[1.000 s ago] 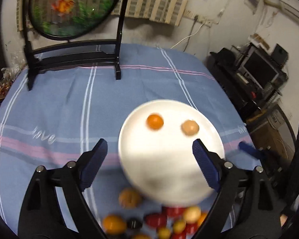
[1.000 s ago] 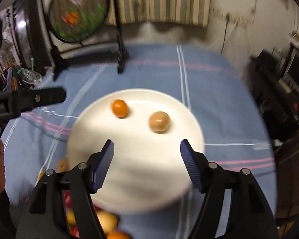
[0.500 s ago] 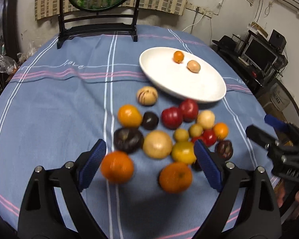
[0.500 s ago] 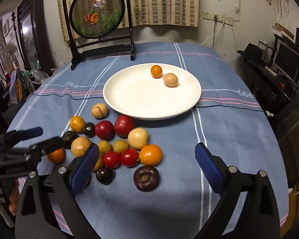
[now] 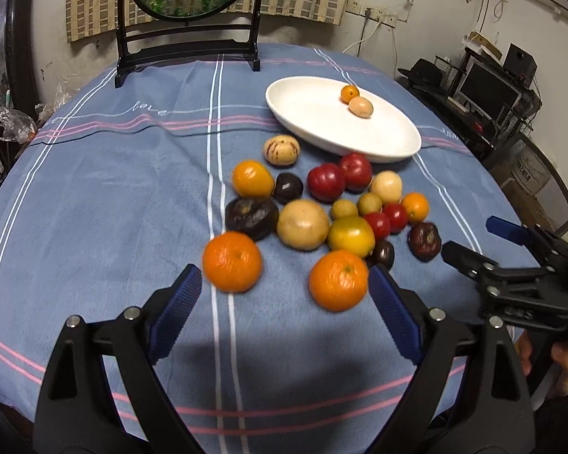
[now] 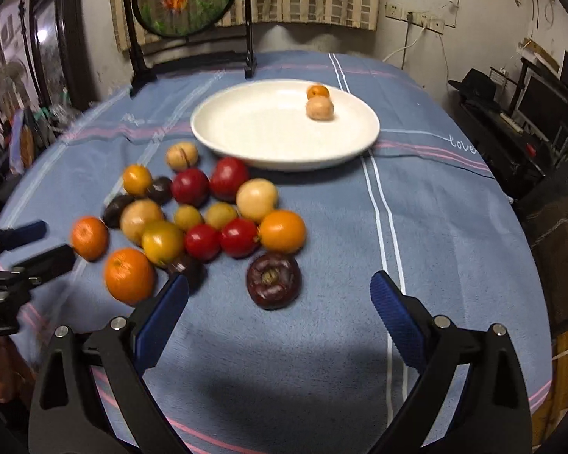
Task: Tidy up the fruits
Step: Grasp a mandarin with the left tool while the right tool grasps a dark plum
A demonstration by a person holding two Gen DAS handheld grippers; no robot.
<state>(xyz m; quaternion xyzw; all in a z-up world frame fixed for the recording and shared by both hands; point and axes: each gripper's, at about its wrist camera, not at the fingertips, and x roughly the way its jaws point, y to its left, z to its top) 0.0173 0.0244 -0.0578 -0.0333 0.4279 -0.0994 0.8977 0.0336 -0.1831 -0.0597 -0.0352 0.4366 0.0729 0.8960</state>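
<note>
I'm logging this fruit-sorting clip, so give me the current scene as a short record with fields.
surface: blue striped tablecloth
plate: white plate, far side of the cloth
on plate: small orange fruit and tan fruit
off plate: mixed fruit pile on the cloth
left gripper: open, holding nothing
right gripper: open, holding nothing

Matt blue cloth tablecloth (image 5: 94, 196), glossy white plate (image 6: 261, 132), dimpled-skinned oranges (image 5: 337, 280).

White plate (image 6: 223, 132); blue tablecloth (image 6: 435, 227) with pink and white stripes; orange, red, dark-purple, yellow fruits (image 6: 204, 219).
</note>
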